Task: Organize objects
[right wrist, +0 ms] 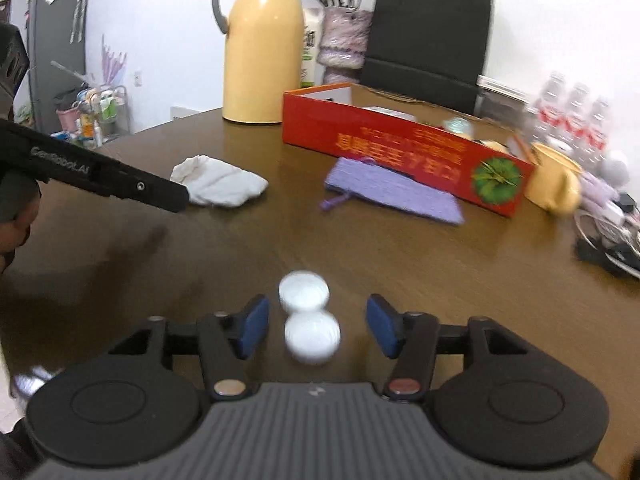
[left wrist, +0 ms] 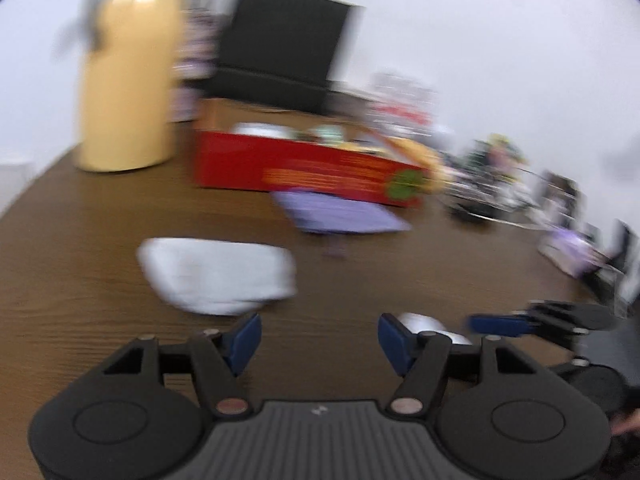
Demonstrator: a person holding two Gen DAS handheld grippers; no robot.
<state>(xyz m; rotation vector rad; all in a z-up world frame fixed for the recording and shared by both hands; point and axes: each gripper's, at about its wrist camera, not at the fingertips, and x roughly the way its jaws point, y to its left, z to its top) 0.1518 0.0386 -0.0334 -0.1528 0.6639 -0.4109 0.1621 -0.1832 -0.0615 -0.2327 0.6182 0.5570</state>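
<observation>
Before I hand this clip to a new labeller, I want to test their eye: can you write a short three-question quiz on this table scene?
1. True or false: the right gripper is clamped on the white balls.
2. What lies directly against the front of the red box? A) white cloth B) purple pouch C) water bottles
3. Fill in: the tall yellow jug has a ____ handle.

Key
1. False: the two balls sit on the table between open jaws, and neither pad touches them.
2. B: the purple pouch. The white cloth lies apart, further left.
3. Grey.
</observation>
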